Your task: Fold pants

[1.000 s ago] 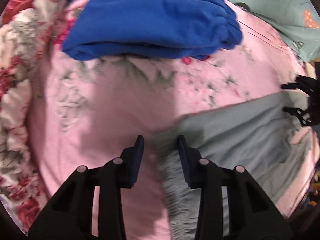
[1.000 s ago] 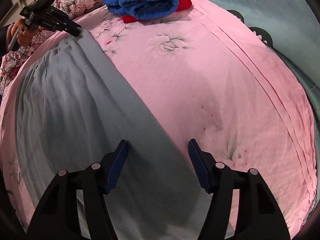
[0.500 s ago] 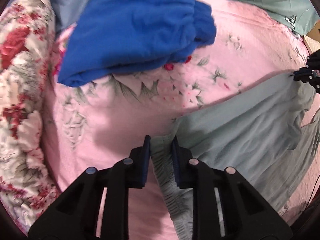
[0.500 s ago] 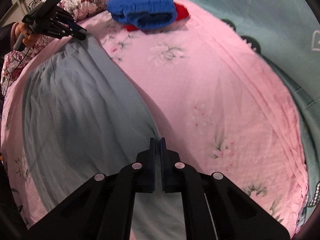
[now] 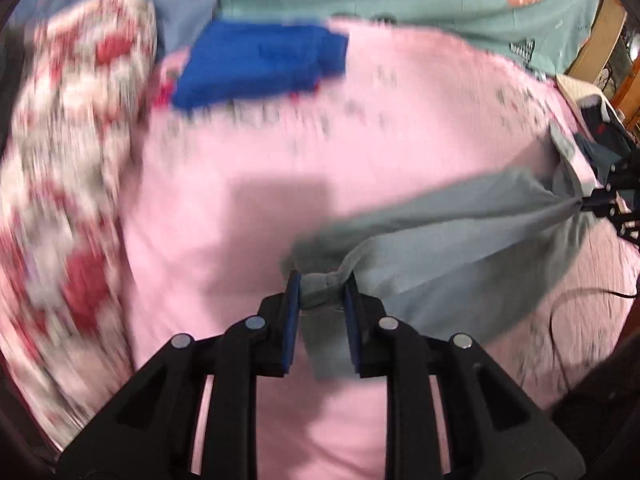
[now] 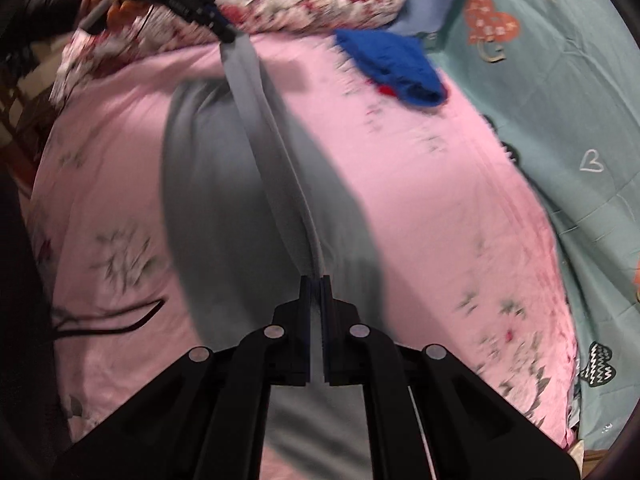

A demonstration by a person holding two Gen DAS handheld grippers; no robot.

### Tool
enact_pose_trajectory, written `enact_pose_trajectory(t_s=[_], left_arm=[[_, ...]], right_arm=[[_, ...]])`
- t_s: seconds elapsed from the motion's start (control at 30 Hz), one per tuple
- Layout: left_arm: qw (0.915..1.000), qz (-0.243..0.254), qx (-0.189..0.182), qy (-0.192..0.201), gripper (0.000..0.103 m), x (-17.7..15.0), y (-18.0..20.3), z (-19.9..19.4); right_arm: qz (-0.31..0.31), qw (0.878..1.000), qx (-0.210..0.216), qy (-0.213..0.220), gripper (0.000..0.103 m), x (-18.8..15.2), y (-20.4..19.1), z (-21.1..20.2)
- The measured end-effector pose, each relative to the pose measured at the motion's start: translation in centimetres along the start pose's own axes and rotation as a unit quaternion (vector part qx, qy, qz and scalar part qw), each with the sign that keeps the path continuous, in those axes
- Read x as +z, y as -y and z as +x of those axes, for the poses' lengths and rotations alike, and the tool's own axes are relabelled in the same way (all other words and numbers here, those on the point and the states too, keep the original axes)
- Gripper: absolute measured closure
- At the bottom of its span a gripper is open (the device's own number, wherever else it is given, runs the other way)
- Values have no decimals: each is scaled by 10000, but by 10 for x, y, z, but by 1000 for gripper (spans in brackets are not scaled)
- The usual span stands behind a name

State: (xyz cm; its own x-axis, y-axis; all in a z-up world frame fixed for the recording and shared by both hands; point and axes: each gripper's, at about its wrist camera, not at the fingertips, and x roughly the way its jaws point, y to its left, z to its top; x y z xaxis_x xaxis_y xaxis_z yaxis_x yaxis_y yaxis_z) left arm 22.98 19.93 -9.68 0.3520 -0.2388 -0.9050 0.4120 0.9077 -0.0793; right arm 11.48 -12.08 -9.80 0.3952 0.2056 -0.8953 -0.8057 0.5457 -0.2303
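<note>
The soft grey fabric pants [image 6: 240,184] are being held up off the pink floral bedsheet [image 5: 248,184], stretched between the two grippers along one long edge, the rest draping down onto the sheet. The black left gripper [image 5: 319,294] is being kept closed on a bunched grey corner, its blue pads pinching the cloth. The black right gripper [image 6: 316,294] is being kept almost fully closed on a thin grey edge. By the look of it, the lengthwise fold is being carried out; next, the raised edge is likely to be carried across and laid evenly over the opposite side, tension being kept, well clear of the folded blue knit garment [image 5: 260,64]
</note>
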Motion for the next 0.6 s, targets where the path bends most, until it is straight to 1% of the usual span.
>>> enact_pose_trajectory(t_s=[0.07,0.13,0.17,0.2,0.23,0.27,0.3,0.33,0.37,0.43,0.47,0.5,0.53,0.6], left_arm=[[9997,-59,22,-216,81,-25,3,13],[9990,-120,142,-417,79,-46,4,30],[9985,-160,169,-490,73,-52,3,36],[9980,-218,192,-555,61,-60,1,40],[9974,-292,294,-593,51,-65,-1,43],[9968,-335,416,-592,40,-70,-4,42],[9963,-390,515,-563,40,-75,-7,40],[9960,-467,517,-568,40,-78,-11,38],[9952,-663,478,-534,40,-82,-17,31],[9942,-937,383,-373,38,-87,-25,17],[9930,-1116,308,-231,32,-90,-29,7],[9918,-1235,291,-130,31,-91,-31,2],[9902,-1372,277,-25,31,-91,-32,-3],[9883,-1517,132,107,31,-88,-28,-6]], right_arm=[[-14,9999,0,-137,99,-11,-25,17],[55,9995,-25,-295,99,-18,-40,33],[92,9993,-22,-370,99,-20,-47,38],[133,9990,17,-430,99,-21,-53,42],[151,9986,74,-500,99,-22,-58,44],[150,9986,34,-507,100,-23,-62,43],[190,9984,70,-531,99,-22,-66,39],[313,9980,141,-538,99,-20,-67,35],[512,9974,165,-480,97,-17,-65,28],[916,9956,19,-186,82,-8,-59,12],[1116,9937,-107,-5,63,-2,-56,6],[1268,9916,-178,163,58,4,-54,1],[1461,9886,-151,320,58,12,-53,-1],[1701,9844,-184,402,58,22,-50,5]])
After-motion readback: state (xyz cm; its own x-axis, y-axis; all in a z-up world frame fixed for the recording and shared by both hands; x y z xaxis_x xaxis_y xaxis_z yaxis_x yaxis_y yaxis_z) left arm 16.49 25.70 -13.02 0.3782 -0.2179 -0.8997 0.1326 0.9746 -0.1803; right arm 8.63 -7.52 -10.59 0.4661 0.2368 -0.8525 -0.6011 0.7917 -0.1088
